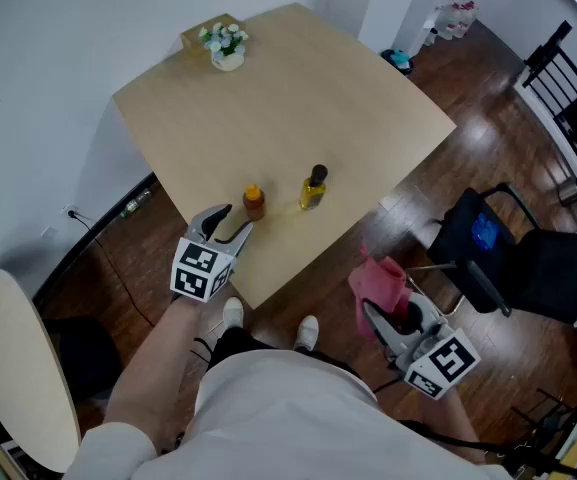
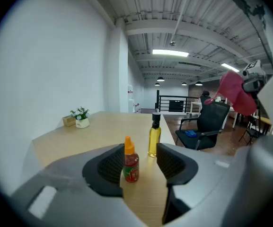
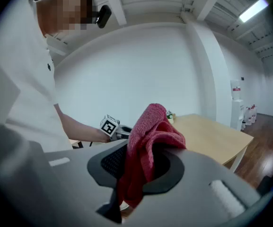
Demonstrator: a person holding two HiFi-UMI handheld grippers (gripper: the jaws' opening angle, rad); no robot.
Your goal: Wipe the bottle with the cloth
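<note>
Hanging crumpled from the right tool [image 3: 137, 167] — a pink-red terry cloth [image 3: 150, 126].

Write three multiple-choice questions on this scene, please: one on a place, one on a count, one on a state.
1. Where does the flower pot stand?
A. on the black chair
B. on the floor
C. at the far corner of the table

2. How many bottles stand on the table?
A. one
B. two
C. four

3. What is the state of the right gripper?
A. shut on the red cloth
B. open and empty
C. shut on a bottle

Answers:
1. C: the pot sits at the corner by the wall.
2. B: one sauce bottle and one oil bottle.
3. A: its fingers clamp the cloth.
</note>
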